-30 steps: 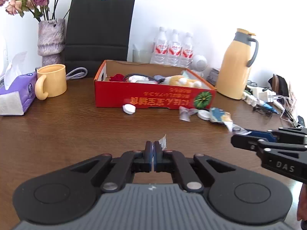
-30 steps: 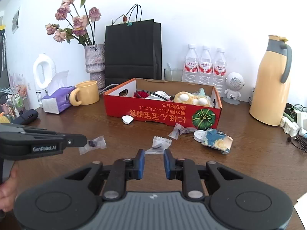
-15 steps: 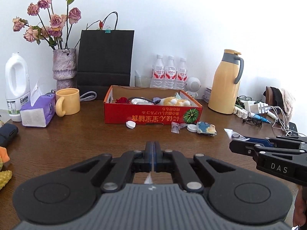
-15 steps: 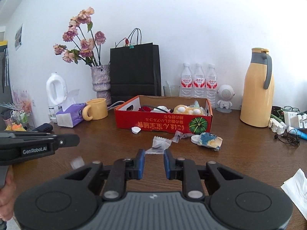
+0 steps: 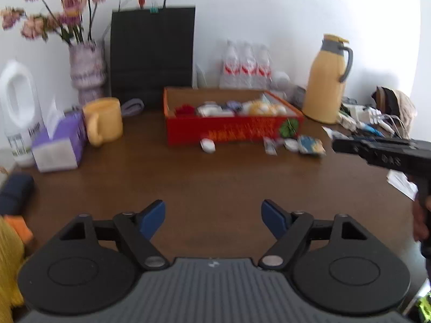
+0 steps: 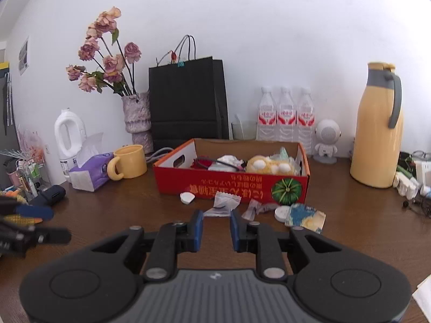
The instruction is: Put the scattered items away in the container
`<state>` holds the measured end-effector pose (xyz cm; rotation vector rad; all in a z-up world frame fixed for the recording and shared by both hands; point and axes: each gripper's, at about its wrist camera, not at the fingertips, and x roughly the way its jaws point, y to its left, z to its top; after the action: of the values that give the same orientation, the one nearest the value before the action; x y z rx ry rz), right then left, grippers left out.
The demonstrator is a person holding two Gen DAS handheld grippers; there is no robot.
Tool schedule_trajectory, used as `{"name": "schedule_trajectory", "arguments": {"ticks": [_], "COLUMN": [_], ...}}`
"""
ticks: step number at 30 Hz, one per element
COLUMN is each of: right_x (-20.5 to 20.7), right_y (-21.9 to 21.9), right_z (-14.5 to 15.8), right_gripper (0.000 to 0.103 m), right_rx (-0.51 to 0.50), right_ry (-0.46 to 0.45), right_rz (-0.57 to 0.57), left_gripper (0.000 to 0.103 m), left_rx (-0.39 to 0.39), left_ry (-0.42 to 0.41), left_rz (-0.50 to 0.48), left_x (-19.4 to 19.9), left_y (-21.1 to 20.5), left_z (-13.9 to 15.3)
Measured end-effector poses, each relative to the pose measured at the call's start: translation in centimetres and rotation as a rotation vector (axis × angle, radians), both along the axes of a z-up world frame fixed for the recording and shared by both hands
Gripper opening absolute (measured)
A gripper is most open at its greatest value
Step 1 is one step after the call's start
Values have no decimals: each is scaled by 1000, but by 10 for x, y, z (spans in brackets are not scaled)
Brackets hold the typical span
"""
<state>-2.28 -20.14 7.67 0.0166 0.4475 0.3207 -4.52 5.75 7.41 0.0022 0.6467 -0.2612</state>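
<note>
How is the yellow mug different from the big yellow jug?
The yellow mug is short, open on top, with a yellow handle. The yellow jug is much taller, has a grey collar and grey handle, and its top is closed. Both stand upright on the brown table.

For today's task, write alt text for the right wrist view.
A red cardboard box of odds and ends sits on a brown table, with small packets and a white cap loose before it. The right hand-held gripper points at them, slightly open, holding nothing.
</note>
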Motion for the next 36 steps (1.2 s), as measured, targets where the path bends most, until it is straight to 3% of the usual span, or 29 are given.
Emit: {"name": "schedule_trajectory", "arguments": {"ticks": [2,5,7,10,15,17,22,29,36], "right_x": [2,-1,-5,-13,-24,-26,-32,-20,18], "right_y": [-2,-4,-4,-2,-9,-11,-10,-13,-7], "right_z": [-11,-19,-19,-18,-16,-16,-17,-10,6], "right_gripper": [20,20,20,20,20,20,20,20,20], "right_rx": [3,13,10,0,10,19,13,9,-1], "right_ry": [30,50,45,41,32,32,33,27,2], "right_rz": [-6,-1,9,33,31,24,28,8,11], "left_gripper": [79,76,59,31,30,19,12,10,10], "left_rx": [-48,-12,38,4,12,36,31,44,5], "left_ry": [64,158,160,203,215,190,138,-65,-212], "left_rz": [-63,-50,-25,25,44,43,89,134,109], "left_x": [-20,-40,-45,-40,-37,-37,-32,-1,73], "left_y": [-7,-24,-32,-28,-33,-38,-36,-35,-34], "left_z": [-17,-39,-45,-53,-54,-56,-53,-17,31]}}
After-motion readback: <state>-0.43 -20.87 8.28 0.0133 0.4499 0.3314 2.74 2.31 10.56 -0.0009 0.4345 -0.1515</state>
